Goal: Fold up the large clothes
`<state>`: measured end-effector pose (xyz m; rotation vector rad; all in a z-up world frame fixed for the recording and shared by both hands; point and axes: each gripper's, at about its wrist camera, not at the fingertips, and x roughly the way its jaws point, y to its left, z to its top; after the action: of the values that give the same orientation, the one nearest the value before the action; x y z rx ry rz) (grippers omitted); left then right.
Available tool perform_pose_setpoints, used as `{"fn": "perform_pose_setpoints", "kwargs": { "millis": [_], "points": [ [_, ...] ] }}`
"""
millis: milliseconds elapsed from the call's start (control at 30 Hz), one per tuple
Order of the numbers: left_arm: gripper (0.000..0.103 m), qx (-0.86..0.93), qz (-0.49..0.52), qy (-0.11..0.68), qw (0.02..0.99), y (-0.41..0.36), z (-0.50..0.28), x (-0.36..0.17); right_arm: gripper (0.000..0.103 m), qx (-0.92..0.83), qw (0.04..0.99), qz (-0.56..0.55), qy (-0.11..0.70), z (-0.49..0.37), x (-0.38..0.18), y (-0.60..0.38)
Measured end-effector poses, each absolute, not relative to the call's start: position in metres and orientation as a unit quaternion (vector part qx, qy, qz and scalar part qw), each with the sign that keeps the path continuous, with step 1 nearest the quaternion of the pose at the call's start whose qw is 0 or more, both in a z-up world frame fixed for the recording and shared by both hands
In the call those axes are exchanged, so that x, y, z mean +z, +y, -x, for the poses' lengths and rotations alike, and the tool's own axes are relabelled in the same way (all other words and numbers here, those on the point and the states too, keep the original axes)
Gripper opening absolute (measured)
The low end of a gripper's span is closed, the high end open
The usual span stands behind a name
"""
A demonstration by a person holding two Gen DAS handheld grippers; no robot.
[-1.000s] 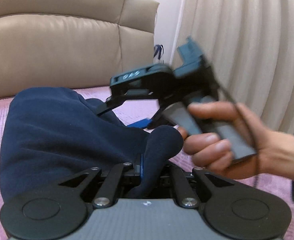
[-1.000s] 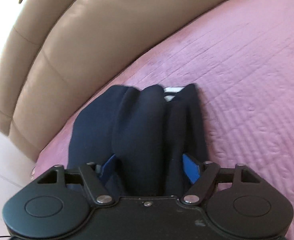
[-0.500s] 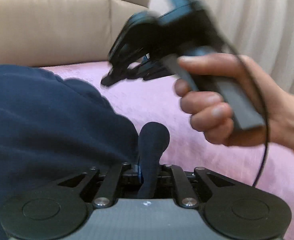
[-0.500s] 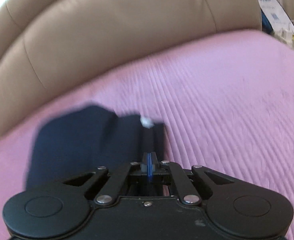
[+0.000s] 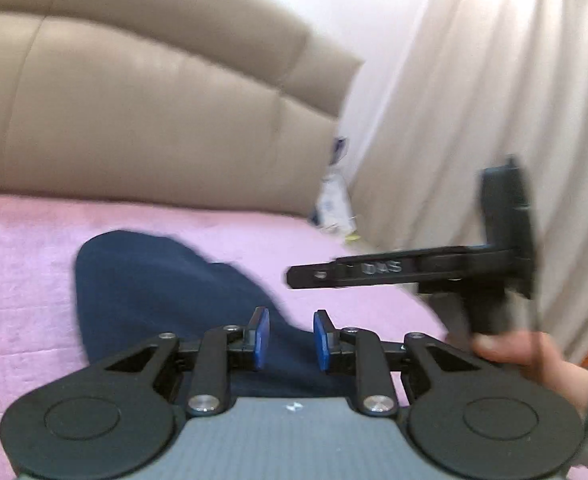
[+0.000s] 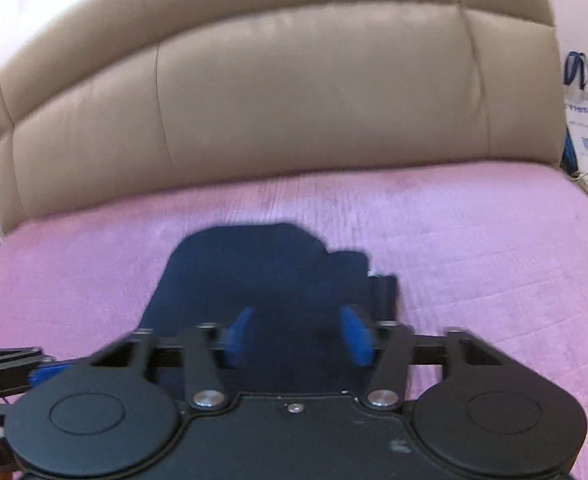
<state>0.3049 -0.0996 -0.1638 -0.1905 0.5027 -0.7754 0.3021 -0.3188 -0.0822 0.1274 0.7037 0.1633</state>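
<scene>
On my feeds the dark navy garment (image 6: 266,280) lies as a compact folded bundle on the pink quilted bedspread (image 6: 493,264), roughly in the middle of the bed and a little way short of the headboard. Its far edge looks rounded, and on its right side, in the right wrist view, narrower layers stick out past the main block, with a small pale spot at that corner; the blur keeps me from telling what that spot is. My left gripper (image 5: 288,338) hangs just over the near end of the garment with its blue pads (image 5: 260,336) parted and nothing between them. My right gripper (image 6: 297,334) is likewise spread wide above the near edge of the cloth, its blue pads (image 6: 355,334) apart and holding nothing. In the left wrist view I see the right gripper from the side, level and above the bedspread to the right of the garment, with the hand (image 5: 533,356) wrapped around its handle. Behind the bed stands a padded beige headboard (image 6: 294,92). A pale pleated curtain (image 5: 473,100) hangs on the right, and a white bag with blue handles (image 6: 581,120) sits by the corner of the headboard.
</scene>
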Motion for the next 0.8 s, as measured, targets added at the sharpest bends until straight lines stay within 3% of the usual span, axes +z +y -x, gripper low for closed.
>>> {"fn": "perform_pose_setpoints", "kwargs": {
  "millis": [67,100,200,333,400,567,667,800],
  "points": [
    [0.014,-0.389,0.09,0.292,0.869,-0.1,-0.315,-0.191,0.016,0.077,0.917,-0.062,0.386,-0.313,-0.111,-0.307],
    [0.012,-0.397,0.077,0.313,0.859,-0.101,-0.312,-0.205,0.007,0.071,0.913,-0.055,0.398,-0.315,-0.126,-0.306],
    [0.013,-0.394,0.03,0.32,0.861,-0.092,-0.269,-0.238,0.0,0.039,0.909,-0.057,0.411,-0.308,-0.161,-0.321],
    [0.012,-0.388,0.023,0.309,0.868,-0.085,-0.256,-0.24,0.0,0.006,0.913,-0.068,0.401,-0.291,-0.154,-0.339],
    [0.012,-0.383,-0.009,0.301,0.873,-0.095,-0.258,-0.232,0.012,-0.017,0.917,-0.066,0.393,-0.291,-0.138,-0.339],
    [0.012,-0.383,-0.007,0.304,0.872,-0.1,-0.257,-0.23,0.013,0.073,0.941,-0.069,0.322,-0.301,-0.087,-0.301],
    [0.012,-0.385,-0.013,0.299,0.873,-0.102,-0.252,-0.23,0.012,0.161,0.937,-0.041,0.308,-0.333,-0.096,-0.262],
    [0.012,-0.379,-0.006,0.284,0.881,-0.099,-0.246,-0.234,0.009,0.15,0.929,-0.01,0.338,-0.4,-0.124,-0.235]
  ]
}}
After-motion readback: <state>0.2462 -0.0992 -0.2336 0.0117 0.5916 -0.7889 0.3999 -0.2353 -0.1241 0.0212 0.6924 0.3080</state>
